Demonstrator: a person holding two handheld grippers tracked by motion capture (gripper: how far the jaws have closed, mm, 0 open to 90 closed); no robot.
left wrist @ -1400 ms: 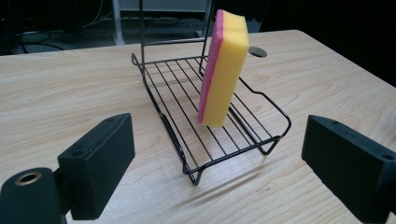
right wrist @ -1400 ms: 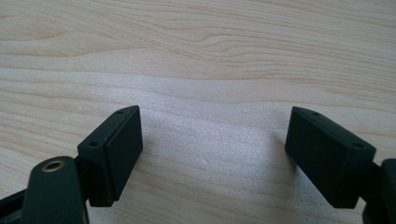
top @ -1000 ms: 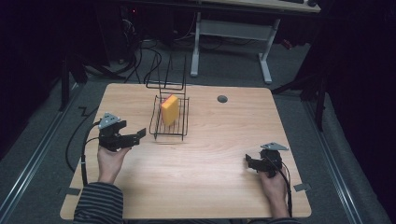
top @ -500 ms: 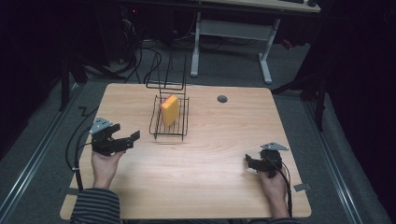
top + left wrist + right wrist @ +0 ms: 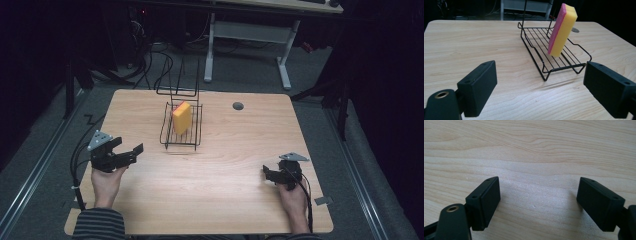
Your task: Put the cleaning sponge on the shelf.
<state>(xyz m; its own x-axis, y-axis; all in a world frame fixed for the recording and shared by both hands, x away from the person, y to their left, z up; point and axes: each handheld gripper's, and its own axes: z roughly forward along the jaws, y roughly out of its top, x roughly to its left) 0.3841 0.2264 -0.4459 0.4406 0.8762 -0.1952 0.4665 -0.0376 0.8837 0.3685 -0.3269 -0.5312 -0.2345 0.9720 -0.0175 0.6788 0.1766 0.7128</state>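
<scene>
A yellow sponge with a pink face (image 5: 181, 117) (image 5: 562, 30) stands on edge in a black wire rack (image 5: 172, 135) (image 5: 541, 50) near the table's far middle. My left gripper (image 5: 127, 151) (image 5: 540, 85) is held open near the table's left edge, well short of the rack, with nothing between its jaws. Near the front right, my right gripper (image 5: 266, 174) (image 5: 537, 203) is open over bare wood and holds nothing.
The wooden table (image 5: 225, 165) has a round grey cable hole (image 5: 238, 105) at the far right of the rack. A wire handle frame (image 5: 177, 80) rises behind the rack. Cables (image 5: 75, 160) trail off the left edge. A white desk frame (image 5: 250, 35) stands beyond.
My left gripper has drawn back from the rack toward the left front of the table. The right gripper has stayed in place.
</scene>
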